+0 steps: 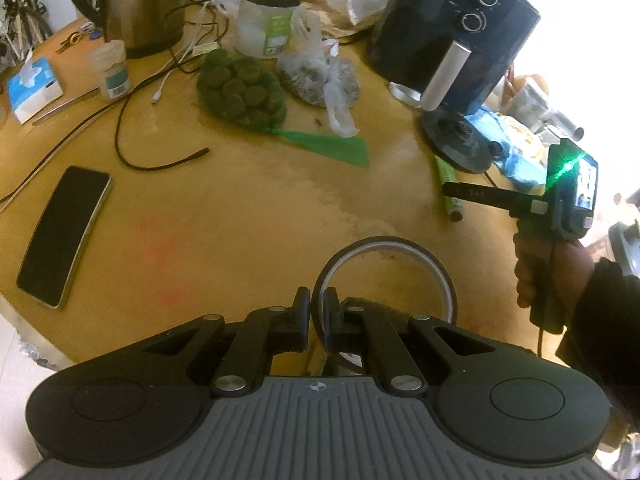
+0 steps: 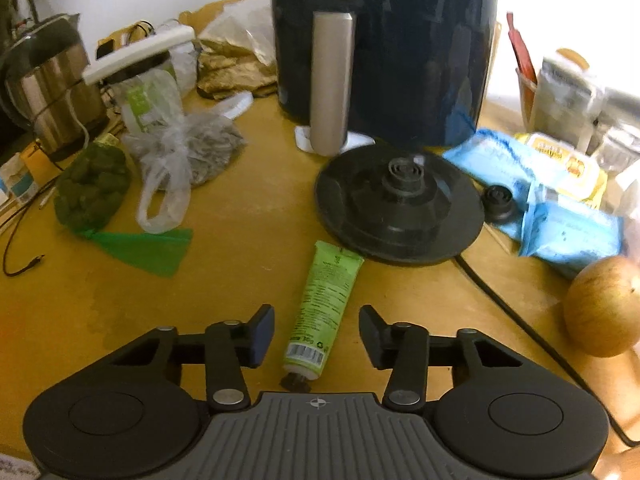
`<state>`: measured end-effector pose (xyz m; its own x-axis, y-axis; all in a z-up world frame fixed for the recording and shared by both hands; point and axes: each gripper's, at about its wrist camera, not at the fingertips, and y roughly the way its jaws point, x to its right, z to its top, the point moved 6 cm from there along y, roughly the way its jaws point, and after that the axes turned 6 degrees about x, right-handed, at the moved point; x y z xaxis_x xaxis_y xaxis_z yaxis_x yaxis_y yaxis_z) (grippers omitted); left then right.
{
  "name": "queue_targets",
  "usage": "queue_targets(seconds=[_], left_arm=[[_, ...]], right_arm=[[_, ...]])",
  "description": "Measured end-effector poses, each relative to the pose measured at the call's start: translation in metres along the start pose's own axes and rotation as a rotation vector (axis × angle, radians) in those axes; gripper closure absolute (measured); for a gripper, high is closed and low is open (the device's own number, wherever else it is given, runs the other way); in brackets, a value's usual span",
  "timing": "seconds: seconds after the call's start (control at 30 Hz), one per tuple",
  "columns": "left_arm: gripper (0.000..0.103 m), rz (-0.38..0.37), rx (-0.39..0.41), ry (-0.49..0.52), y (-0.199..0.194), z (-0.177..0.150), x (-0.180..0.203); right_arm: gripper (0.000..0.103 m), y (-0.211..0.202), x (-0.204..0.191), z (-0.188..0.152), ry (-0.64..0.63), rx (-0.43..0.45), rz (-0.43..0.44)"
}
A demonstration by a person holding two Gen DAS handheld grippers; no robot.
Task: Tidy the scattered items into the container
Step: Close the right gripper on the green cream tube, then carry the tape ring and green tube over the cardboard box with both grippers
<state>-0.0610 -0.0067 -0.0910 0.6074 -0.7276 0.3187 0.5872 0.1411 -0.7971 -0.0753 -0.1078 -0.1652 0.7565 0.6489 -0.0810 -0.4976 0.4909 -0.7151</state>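
Note:
My left gripper (image 1: pixel 316 304) is shut on the wall of a black tape roll (image 1: pixel 384 242), which stands on edge just above the wooden table (image 1: pixel 240 208). A green tube (image 2: pixel 328 292) with a dark cap lies on the table in front of the kettle base (image 2: pixel 400 208). My right gripper (image 2: pixel 318 332) is low over the tube's cap end. One finger stands on each side, with gaps between the pads and the tube, so it is open. In the left wrist view the right gripper (image 1: pixel 450 192) sits over the tube (image 1: pixel 446 172), held by a hand in a dark sleeve.
A dark air fryer (image 2: pixel 384 40) stands behind the kettle base. An apple (image 2: pixel 604 308) and blue packets (image 2: pixel 560 224) lie to the right. A green net bag (image 1: pixel 240 92), a clear plastic bag (image 1: pixel 320 80), loose cables (image 1: pixel 160 160), a phone (image 1: pixel 64 236) and a steel kettle (image 1: pixel 140 0) lie to the left.

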Motion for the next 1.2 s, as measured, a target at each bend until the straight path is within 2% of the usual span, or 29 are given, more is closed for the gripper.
queue_targets(seconds=[0.07,0.1,0.13,0.6,1.03,1.2], left_arm=[[0.095,0.008,0.001,-0.005,-0.003,-0.001,-0.002],[0.095,0.010,0.002,-0.007,-0.004,-0.002,-0.004],[0.095,0.012,0.002,-0.008,-0.004,-0.002,-0.004],[0.095,-0.026,0.008,0.015,0.000,0.003,0.006],[0.095,-0.016,0.002,0.032,-0.003,0.002,0.006],[0.095,-0.015,-0.002,0.032,-0.003,0.002,0.005]], right_arm=[[0.065,0.007,0.003,-0.001,0.020,-0.019,0.008],[0.073,0.008,0.003,-0.002,0.030,-0.028,0.014],[0.074,0.009,0.003,-0.002,0.031,-0.030,0.011],[0.074,-0.015,-0.009,-0.022,0.012,-0.113,0.045],[0.067,0.002,-0.010,-0.015,-0.053,-0.102,0.036],[0.072,0.004,-0.013,-0.015,-0.094,-0.110,0.005]])
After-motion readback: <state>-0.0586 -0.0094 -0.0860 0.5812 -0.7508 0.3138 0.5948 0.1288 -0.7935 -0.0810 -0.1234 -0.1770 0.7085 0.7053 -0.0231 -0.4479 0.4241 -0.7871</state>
